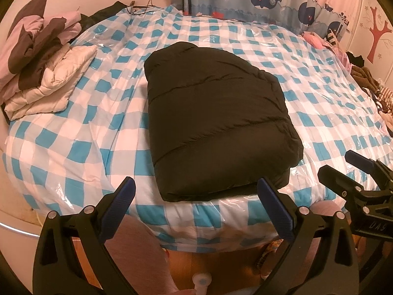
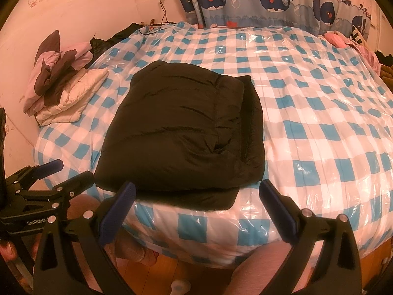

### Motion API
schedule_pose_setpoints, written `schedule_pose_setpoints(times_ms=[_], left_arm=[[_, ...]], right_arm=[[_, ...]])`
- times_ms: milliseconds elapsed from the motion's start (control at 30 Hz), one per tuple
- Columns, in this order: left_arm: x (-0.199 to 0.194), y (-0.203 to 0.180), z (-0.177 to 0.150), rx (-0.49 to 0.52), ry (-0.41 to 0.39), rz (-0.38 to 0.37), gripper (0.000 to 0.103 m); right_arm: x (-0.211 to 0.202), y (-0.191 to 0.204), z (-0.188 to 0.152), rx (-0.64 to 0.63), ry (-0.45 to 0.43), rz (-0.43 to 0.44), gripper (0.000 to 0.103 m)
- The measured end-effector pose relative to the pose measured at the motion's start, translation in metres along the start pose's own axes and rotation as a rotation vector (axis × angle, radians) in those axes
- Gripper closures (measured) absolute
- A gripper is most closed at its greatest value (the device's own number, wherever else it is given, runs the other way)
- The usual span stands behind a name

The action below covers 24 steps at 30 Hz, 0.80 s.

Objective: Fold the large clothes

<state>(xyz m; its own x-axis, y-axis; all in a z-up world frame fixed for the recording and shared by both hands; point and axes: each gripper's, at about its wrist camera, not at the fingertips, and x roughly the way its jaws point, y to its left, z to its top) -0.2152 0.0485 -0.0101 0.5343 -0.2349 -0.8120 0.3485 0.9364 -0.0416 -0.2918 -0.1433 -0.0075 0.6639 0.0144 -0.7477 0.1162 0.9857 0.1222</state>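
A black puffer jacket (image 1: 216, 123) lies folded into a compact rectangle on the bed, near its front edge; it also shows in the right wrist view (image 2: 181, 132). My left gripper (image 1: 196, 191) is open and empty, held just off the bed's front edge in front of the jacket. My right gripper (image 2: 196, 194) is open and empty too, at the jacket's near right corner. The right gripper shows at the right of the left wrist view (image 1: 343, 164), and the left gripper at the left of the right wrist view (image 2: 71, 169).
The bed has a blue and white checked cover (image 1: 73, 147) under clear plastic. A pile of folded clothes (image 1: 46, 73) sits at the left, with more clothes (image 1: 368, 86) at the right edge. A whale-print curtain (image 2: 270, 0) hangs behind. Wooden floor (image 2: 196, 270) lies below.
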Motion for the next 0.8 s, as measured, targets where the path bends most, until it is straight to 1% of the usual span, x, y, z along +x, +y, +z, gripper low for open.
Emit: schedule_pose_setpoints(times_ms=[200, 267, 300, 333, 400, 433, 467, 500, 533, 567, 633, 700, 767, 800], left_arm=[[-0.001, 0.000, 0.000, -0.003, -0.003, 0.001, 0.008], [-0.001, 0.000, 0.001, -0.018, -0.010, -0.019, 0.008], [0.000, -0.001, 0.002, -0.021, -0.011, -0.041, 0.008], [0.001, 0.000, 0.004, -0.029, -0.012, -0.080, 0.008], [-0.002, 0.004, 0.006, -0.060, -0.036, -0.177, 0.008], [-0.006, 0.007, 0.007, -0.083, -0.076, -0.231, 0.008], [-0.009, 0.009, 0.007, -0.093, -0.103, -0.248, 0.008], [-0.016, 0.010, 0.008, -0.102, -0.145, -0.253, 0.008], [-0.020, 0.009, 0.008, -0.099, -0.170, -0.246, 0.008], [-0.024, 0.007, 0.008, -0.087, -0.195, -0.219, 0.008], [-0.028, 0.002, 0.009, -0.059, -0.220, -0.160, 0.008], [-0.025, 0.000, 0.011, -0.053, -0.208, -0.113, 0.008], [-0.019, 0.000, 0.013, -0.058, -0.178, -0.071, 0.008], [-0.014, 0.000, 0.013, -0.053, -0.155, -0.037, 0.008]], right_arm=[[0.000, 0.000, 0.000, 0.001, 0.000, 0.000, 0.006], [0.000, 0.000, 0.000, 0.002, 0.001, 0.000, 0.006], [0.000, 0.000, 0.000, 0.002, 0.002, 0.000, 0.006], [0.001, 0.000, 0.000, 0.002, 0.005, 0.000, 0.006], [0.002, 0.002, -0.002, 0.003, 0.008, 0.002, 0.006], [0.002, 0.002, -0.003, 0.003, 0.008, 0.002, 0.006], [0.002, 0.001, -0.002, 0.004, 0.008, 0.002, 0.006], [0.002, 0.001, -0.003, 0.006, 0.008, 0.002, 0.006], [0.003, 0.000, -0.003, 0.008, 0.008, 0.002, 0.006], [0.003, 0.000, -0.004, 0.012, 0.008, 0.002, 0.006], [0.004, -0.002, -0.006, 0.017, 0.010, 0.003, 0.006], [0.004, -0.003, -0.006, 0.014, 0.009, 0.005, 0.006], [0.004, -0.004, -0.006, 0.013, 0.008, 0.007, 0.006], [0.004, -0.005, -0.006, 0.013, 0.007, 0.008, 0.006]])
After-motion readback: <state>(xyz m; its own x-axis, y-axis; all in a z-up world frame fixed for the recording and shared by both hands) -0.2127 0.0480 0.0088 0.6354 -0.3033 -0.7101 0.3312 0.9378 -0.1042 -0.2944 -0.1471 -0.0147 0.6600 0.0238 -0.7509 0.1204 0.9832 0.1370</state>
